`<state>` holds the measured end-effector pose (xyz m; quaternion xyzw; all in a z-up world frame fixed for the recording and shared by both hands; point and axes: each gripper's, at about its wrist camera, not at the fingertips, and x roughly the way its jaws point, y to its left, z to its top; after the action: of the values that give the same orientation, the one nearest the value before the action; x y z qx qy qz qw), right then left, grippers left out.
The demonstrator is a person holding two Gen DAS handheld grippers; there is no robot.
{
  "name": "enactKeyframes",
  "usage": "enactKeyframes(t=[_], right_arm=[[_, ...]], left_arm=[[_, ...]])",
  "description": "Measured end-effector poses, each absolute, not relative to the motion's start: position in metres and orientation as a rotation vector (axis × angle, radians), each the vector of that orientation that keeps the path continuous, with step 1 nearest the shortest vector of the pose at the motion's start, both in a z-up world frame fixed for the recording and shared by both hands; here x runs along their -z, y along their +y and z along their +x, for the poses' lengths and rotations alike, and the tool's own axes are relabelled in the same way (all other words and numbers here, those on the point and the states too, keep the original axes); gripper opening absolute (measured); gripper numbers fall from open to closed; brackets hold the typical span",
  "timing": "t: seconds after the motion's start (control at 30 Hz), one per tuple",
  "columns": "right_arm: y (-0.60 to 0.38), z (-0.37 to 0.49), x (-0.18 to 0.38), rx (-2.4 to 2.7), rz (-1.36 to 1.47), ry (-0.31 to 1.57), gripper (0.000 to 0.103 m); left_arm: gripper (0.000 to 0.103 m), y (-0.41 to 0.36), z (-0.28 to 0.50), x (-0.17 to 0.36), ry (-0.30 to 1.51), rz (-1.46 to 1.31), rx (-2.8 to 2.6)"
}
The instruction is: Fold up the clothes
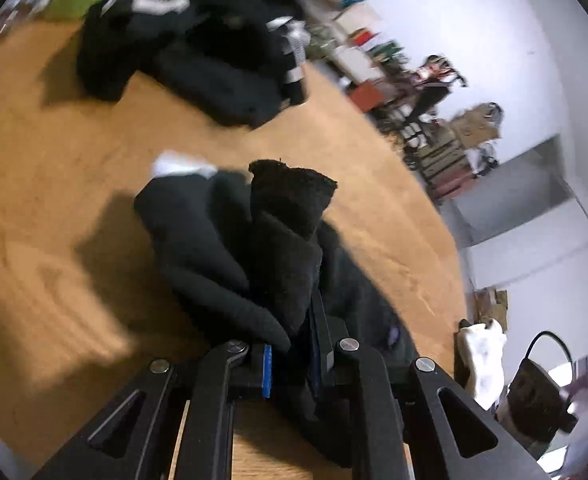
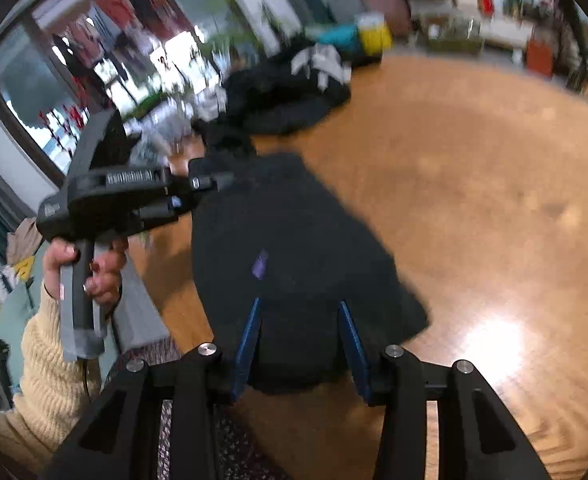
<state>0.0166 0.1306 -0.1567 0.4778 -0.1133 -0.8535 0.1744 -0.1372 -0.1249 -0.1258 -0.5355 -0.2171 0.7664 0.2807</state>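
A black fleece garment (image 1: pixel 230 248) lies bunched on the wooden table (image 1: pixel 54 168). My left gripper (image 1: pixel 290 320) is shut on a fold of it, which stands up between the blue pads. In the right wrist view the same garment (image 2: pixel 294 240) spreads flat with a small purple label. My right gripper (image 2: pixel 299 308) is open just above its near edge, fingers apart and holding nothing. The left gripper (image 2: pixel 214 180) shows there, held by a hand in a cream sleeve, at the garment's far left corner.
A pile of dark clothes with white stripes (image 1: pixel 190 40) lies at the table's far side, and shows in the right wrist view (image 2: pixel 290 92). Shelves and boxes (image 1: pixel 433 120) stand beyond the table. A window (image 2: pixel 94 60) is at the left.
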Motion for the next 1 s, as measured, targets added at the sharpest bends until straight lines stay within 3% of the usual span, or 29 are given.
enactKeyframes(t=[0.17, 0.33, 0.47, 0.6, 0.7, 0.83, 1.0], right_arm=[[0.119, 0.012, 0.168, 2.398, 1.431, -0.226, 0.045], [0.124, 0.007, 0.162, 2.366, 1.461, -0.232, 0.045], [0.143, 0.008, 0.135, 2.400, 1.373, -0.288, 0.041], [0.145, 0.000, 0.131, 2.440, 1.330, -0.278, 0.033], [0.139, -0.009, 0.153, 2.414, 1.390, -0.294, 0.028], [0.131, -0.019, 0.178, 2.383, 1.458, -0.311, 0.028], [0.132, -0.012, 0.175, 2.402, 1.469, -0.312, 0.027]], left_arm=[[0.023, -0.120, -0.127, 0.118, -0.460, -1.562, -2.125], [0.034, -0.099, -0.113, 0.092, -0.183, -1.586, -2.253], [0.045, -0.089, -0.094, 0.064, 0.054, -1.516, -2.364], [0.049, -0.078, -0.084, 0.038, 0.237, -1.428, -2.495], [0.049, -0.074, -0.077, 0.026, 0.278, -1.397, -2.521], [0.049, -0.065, -0.066, 0.022, 0.180, -1.326, -2.404], [0.046, -0.067, -0.096, 0.061, 0.165, -1.402, -2.531]])
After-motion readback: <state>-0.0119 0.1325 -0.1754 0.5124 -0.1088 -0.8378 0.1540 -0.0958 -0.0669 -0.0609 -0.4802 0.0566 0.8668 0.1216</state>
